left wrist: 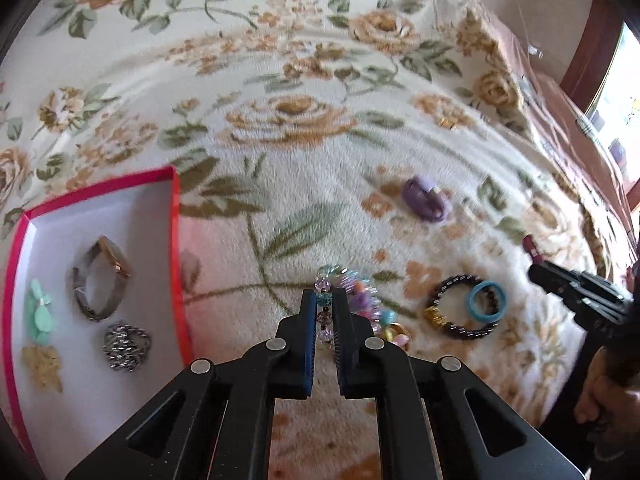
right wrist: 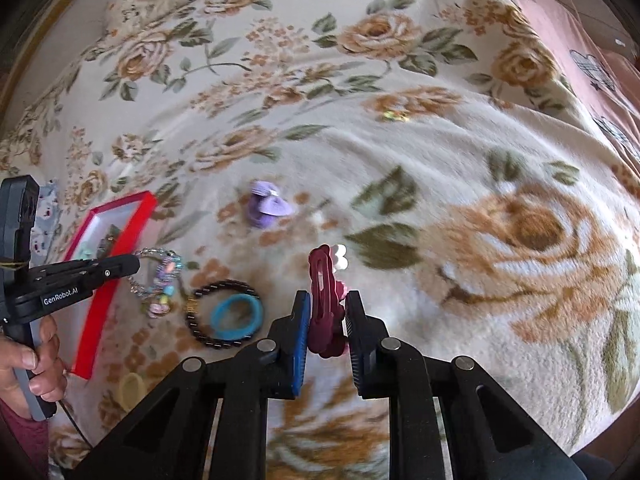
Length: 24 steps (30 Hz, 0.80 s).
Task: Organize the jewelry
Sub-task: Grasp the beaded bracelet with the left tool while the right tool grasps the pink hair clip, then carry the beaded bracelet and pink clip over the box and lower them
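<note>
My left gripper is shut on a pastel beaded bracelet, which lies on the floral blanket just right of the red box. The right wrist view shows the same gripper from the side, with the bracelet at its tip. My right gripper is shut on a maroon hair clip that stands upright between the pads. In the box lie a metal watch band, a teal bow, a silver chain piece and a gold piece.
A dark bead bracelet with a blue ring on it lies between the grippers. A purple hair tie sits farther back, and a small gold item beyond that. A yellow ring lies near the box's front corner.
</note>
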Each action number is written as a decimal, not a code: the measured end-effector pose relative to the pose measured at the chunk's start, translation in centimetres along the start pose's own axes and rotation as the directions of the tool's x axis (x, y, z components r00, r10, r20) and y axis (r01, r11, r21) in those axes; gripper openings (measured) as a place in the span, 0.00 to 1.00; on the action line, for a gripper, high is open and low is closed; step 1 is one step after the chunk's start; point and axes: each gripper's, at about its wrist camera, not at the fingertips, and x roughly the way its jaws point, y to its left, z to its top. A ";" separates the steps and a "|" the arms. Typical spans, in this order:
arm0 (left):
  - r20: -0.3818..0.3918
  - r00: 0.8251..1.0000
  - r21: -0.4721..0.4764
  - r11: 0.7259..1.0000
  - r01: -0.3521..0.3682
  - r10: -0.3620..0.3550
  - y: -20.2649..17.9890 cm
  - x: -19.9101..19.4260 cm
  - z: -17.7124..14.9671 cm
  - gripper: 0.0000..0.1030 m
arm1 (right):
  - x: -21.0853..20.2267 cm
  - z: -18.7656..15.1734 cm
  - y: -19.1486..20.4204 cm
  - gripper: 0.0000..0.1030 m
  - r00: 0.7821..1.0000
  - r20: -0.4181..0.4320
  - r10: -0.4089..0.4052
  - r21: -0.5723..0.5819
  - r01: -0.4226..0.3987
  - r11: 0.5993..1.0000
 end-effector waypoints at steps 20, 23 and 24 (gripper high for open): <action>0.159 0.987 -0.106 0.994 0.024 -0.007 3.1 -11.3 -3.5 0.06 | -0.9 0.8 8.7 0.17 0.985 0.001 0.174 -0.132 -0.173 0.976; 0.171 0.985 -0.138 0.990 0.011 0.013 4.3 -12.6 -4.5 0.06 | -0.4 0.7 10.4 0.17 0.979 -0.016 0.203 -0.154 -0.203 0.967; 0.174 0.985 -0.150 0.989 0.006 0.021 4.7 -12.9 -4.8 0.06 | -0.3 0.6 10.8 0.17 0.977 -0.020 0.211 -0.160 -0.211 0.964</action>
